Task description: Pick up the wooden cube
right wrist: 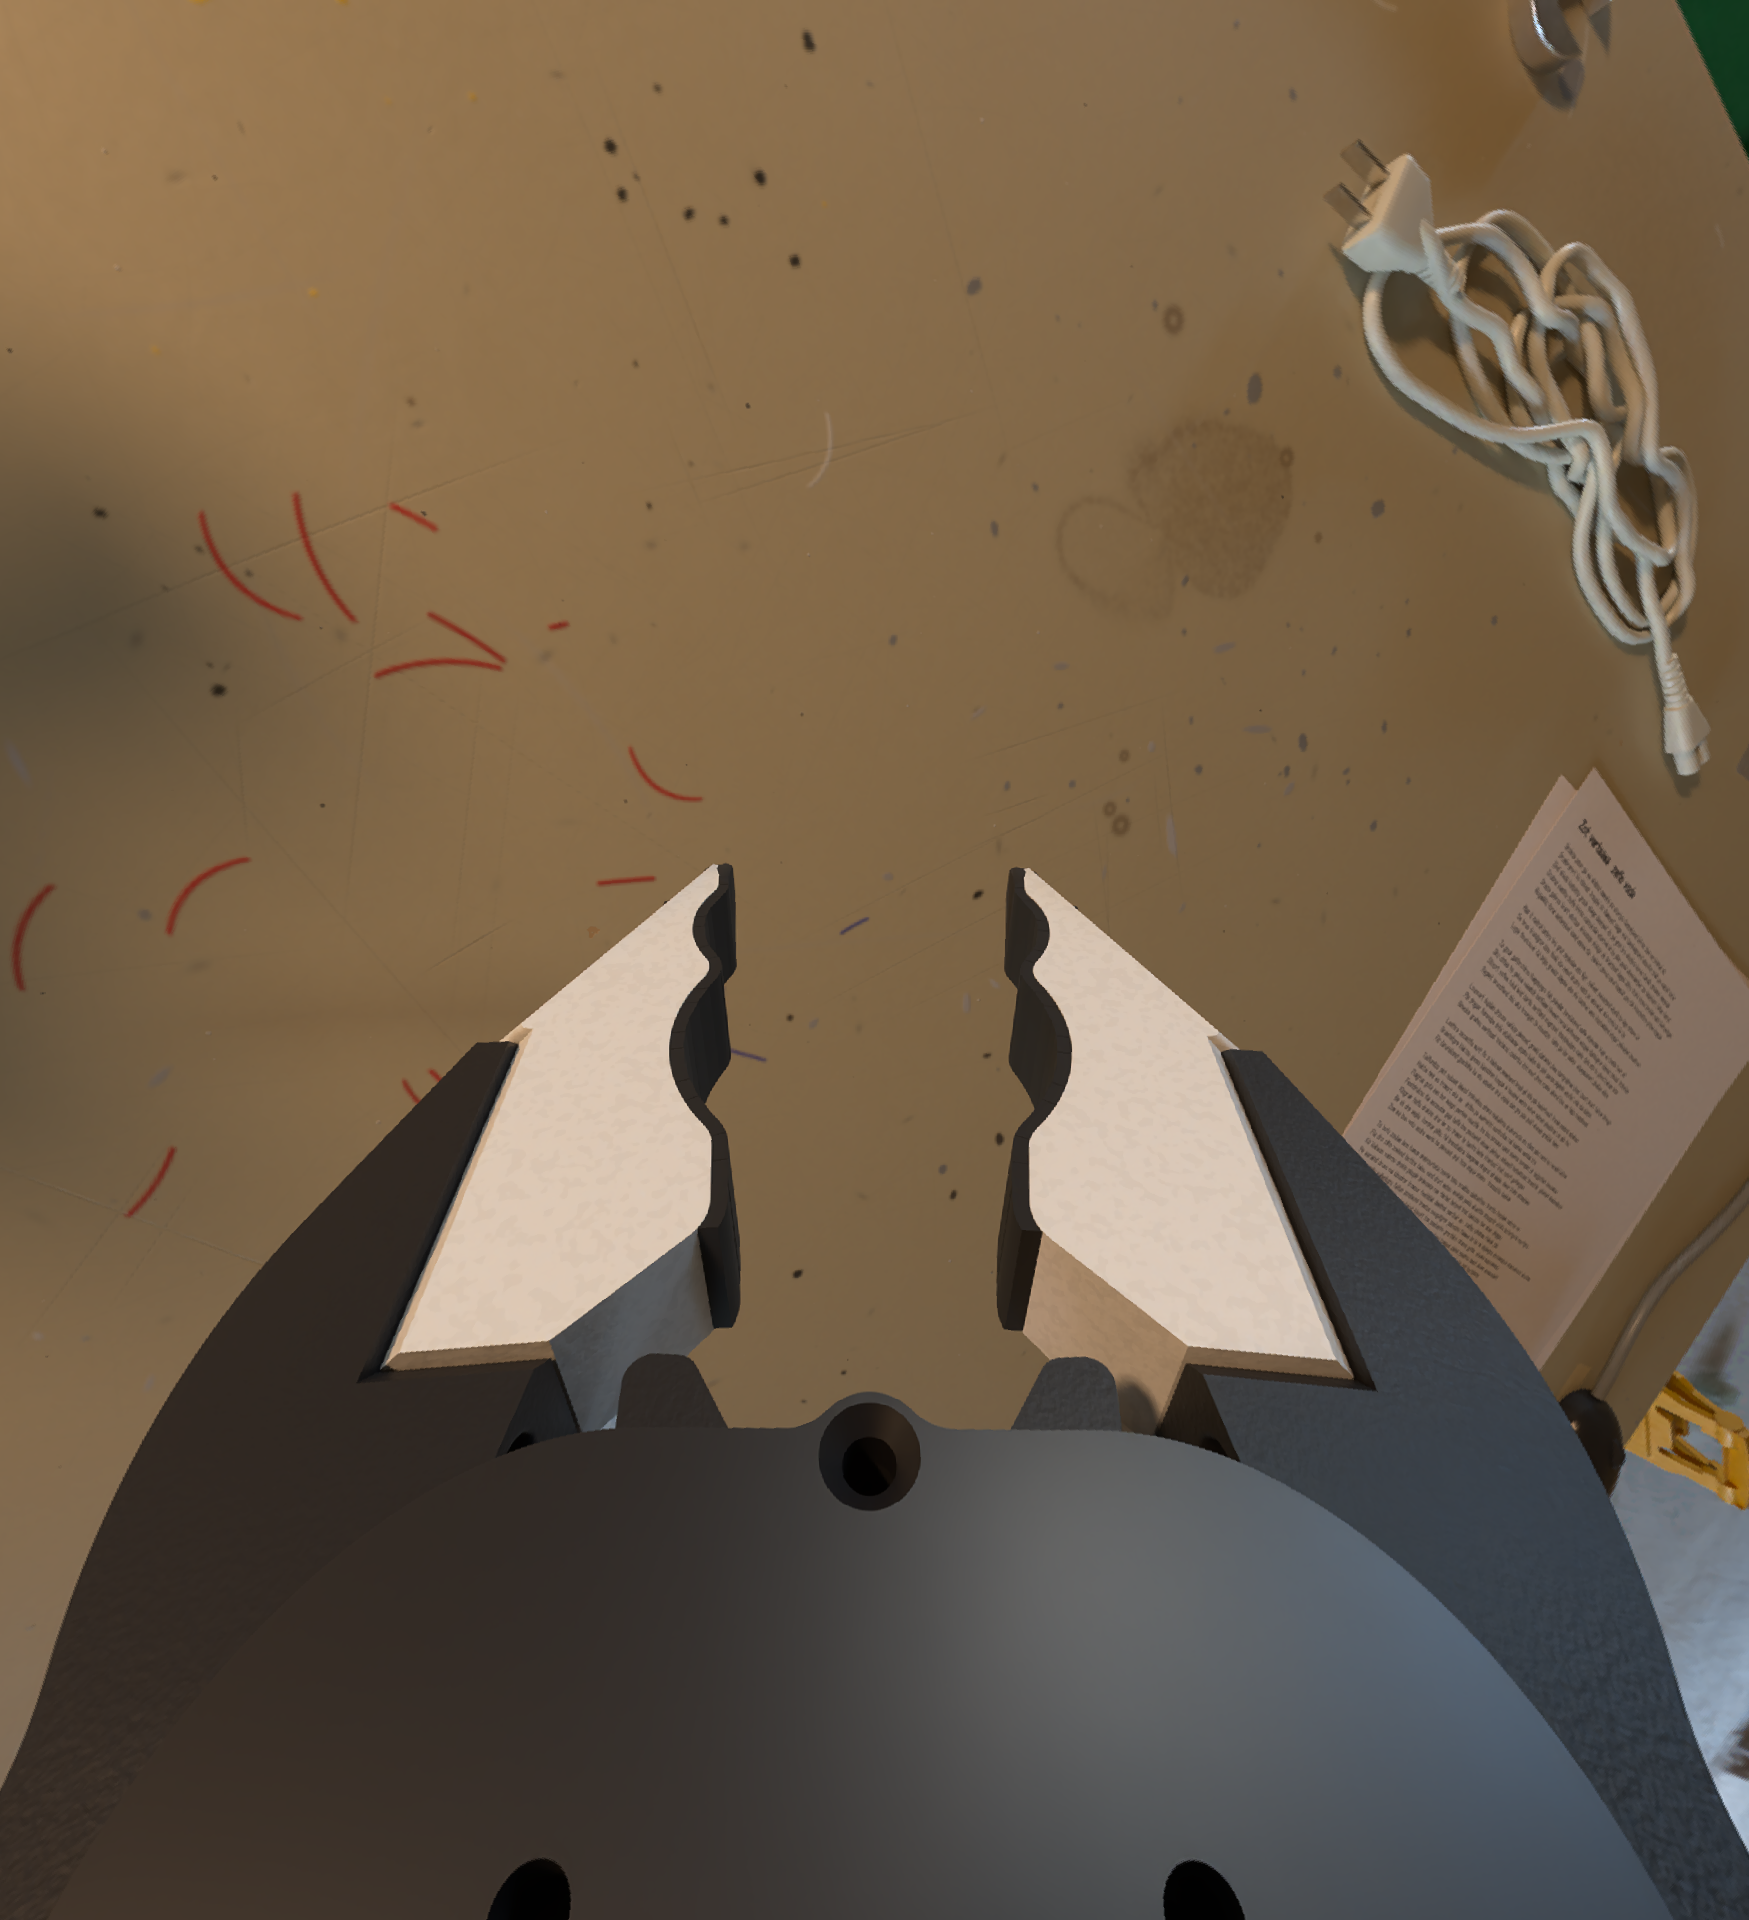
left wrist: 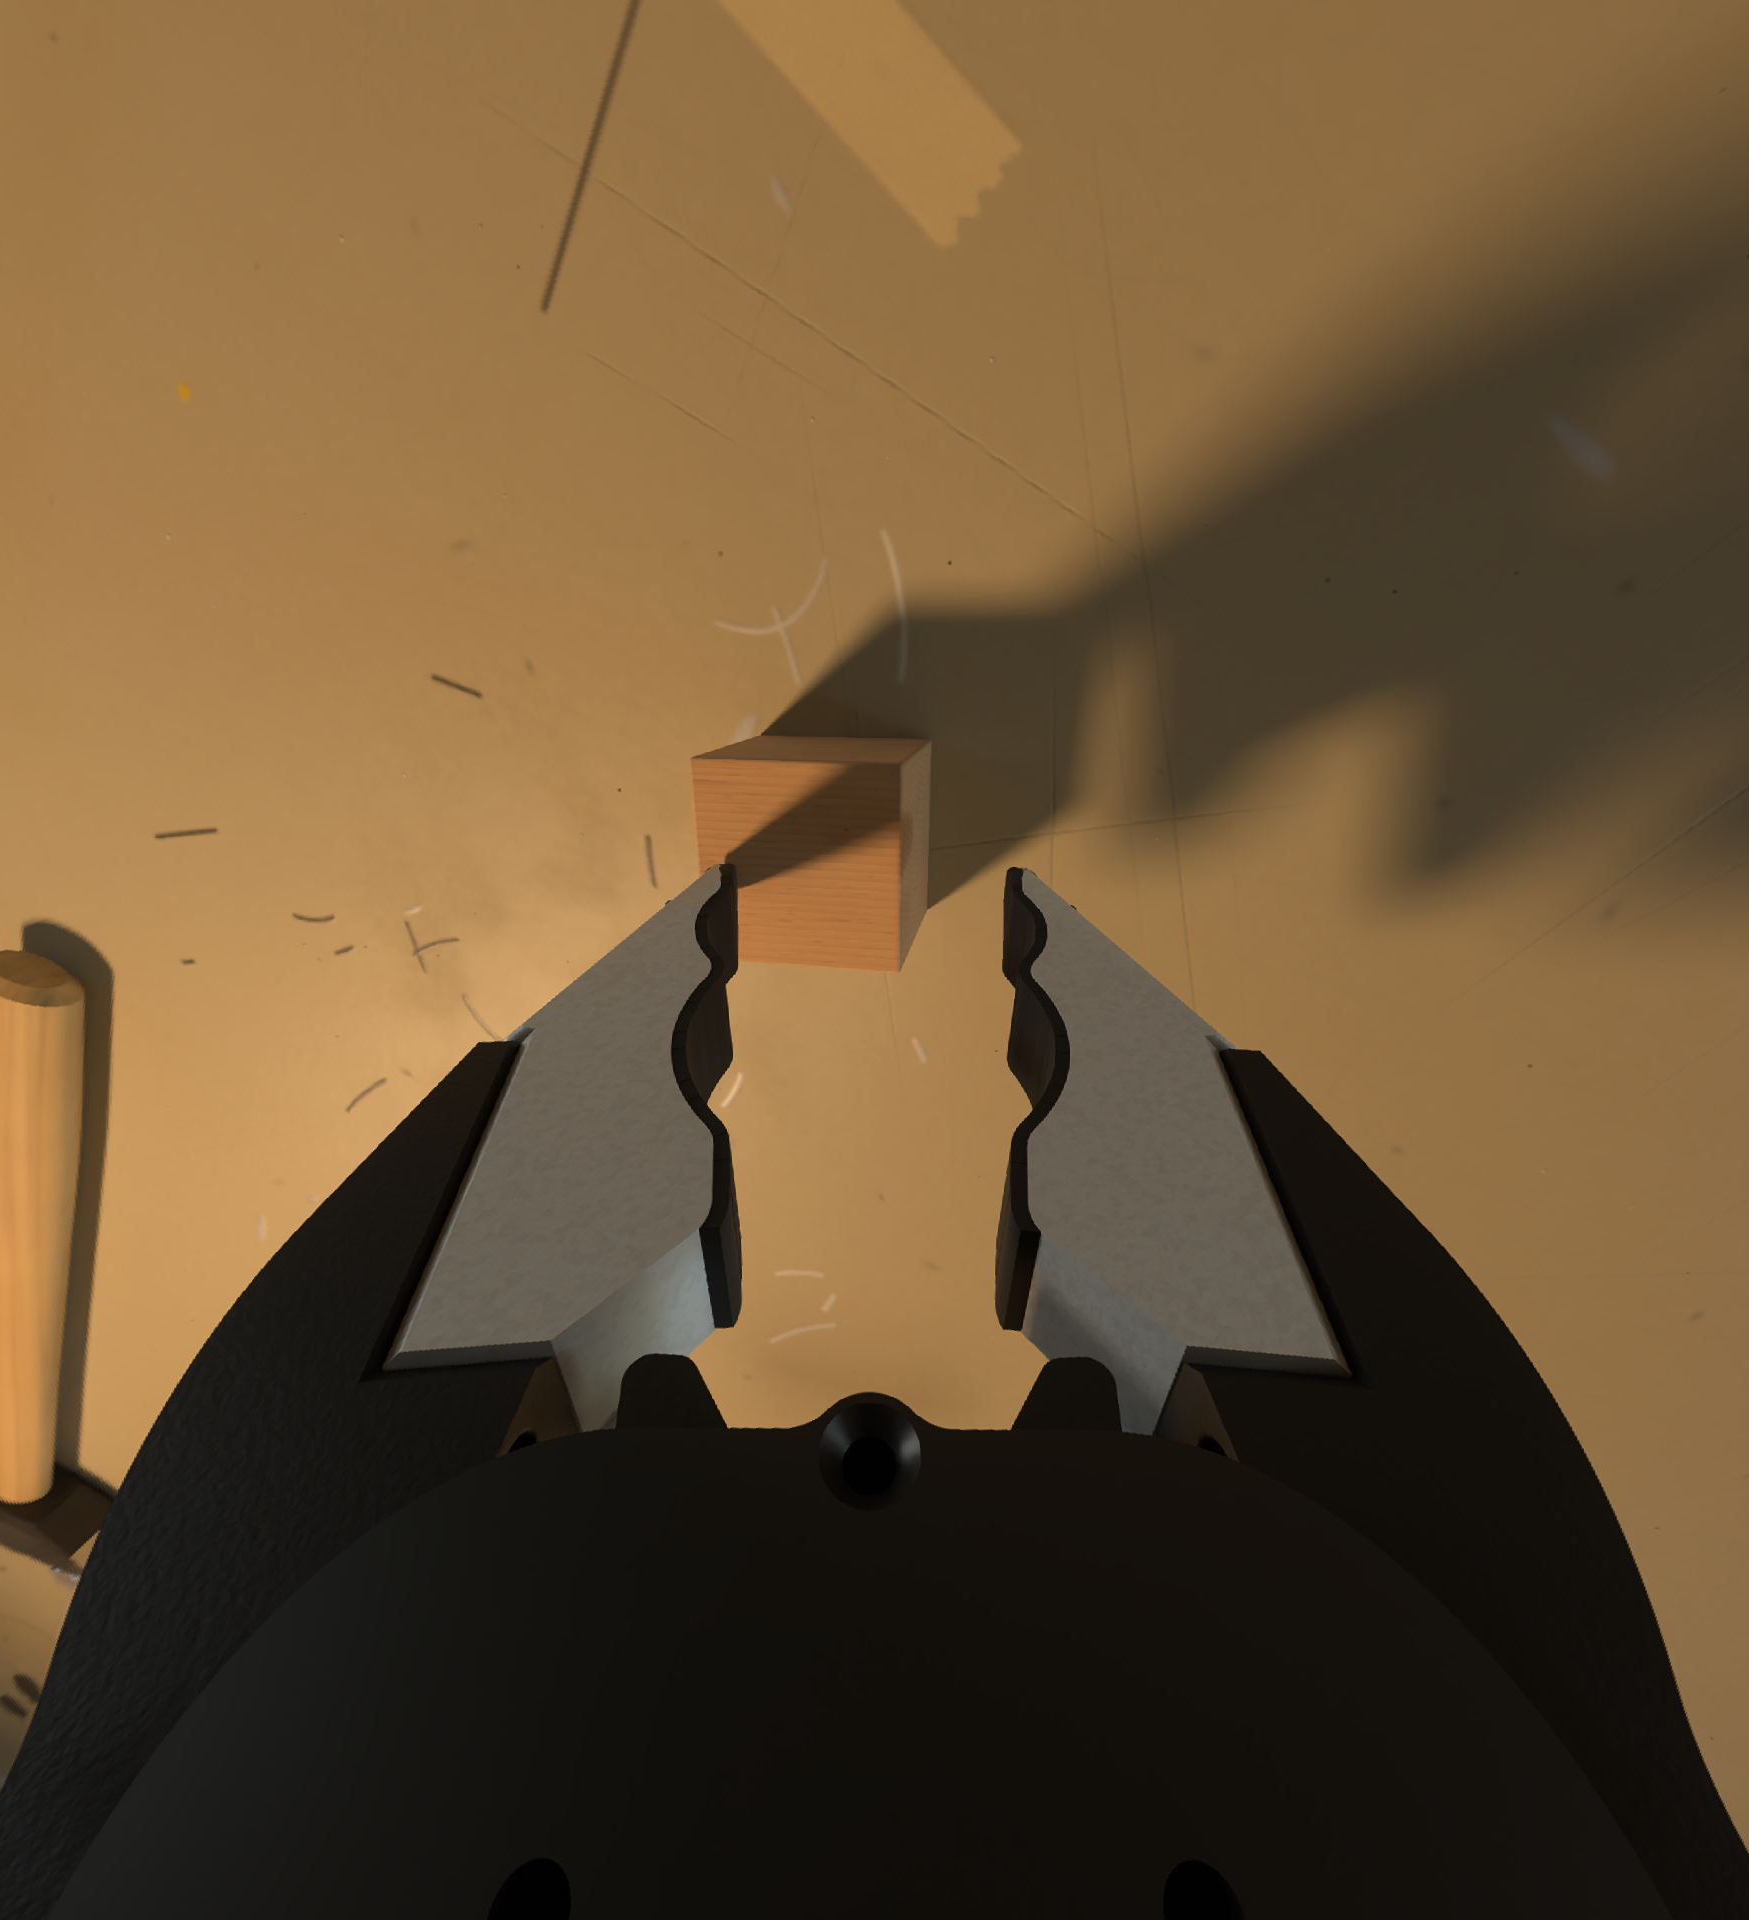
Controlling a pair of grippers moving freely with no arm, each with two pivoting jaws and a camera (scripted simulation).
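Two grippers agape | left gripper (left wrist: 868, 883) over pale-grained wooden cube (left wrist: 816, 862)

only small printed text on the white paper sheets (right wrist: 1566, 1049) at the tan desk's (right wrist: 849, 416) right edge

Clutter on the scuffed tan worktop (right wrist: 849, 312)

Taking the printed paper sheets (right wrist: 1576, 1039) at the worktop's right edge as landmark: a tangled white power cable (right wrist: 1535, 416) with its plug lies beyond them, a yellow clamp (right wrist: 1696, 1455) sits just nearer, below the edge, and red pen strokes (right wrist: 330, 582) mark the surface far to their left. In the left wrist view, a wooden-handled hammer (left wrist: 23, 1195) lies at the left border and a strip of tan tape (left wrist: 880, 114) at the top.
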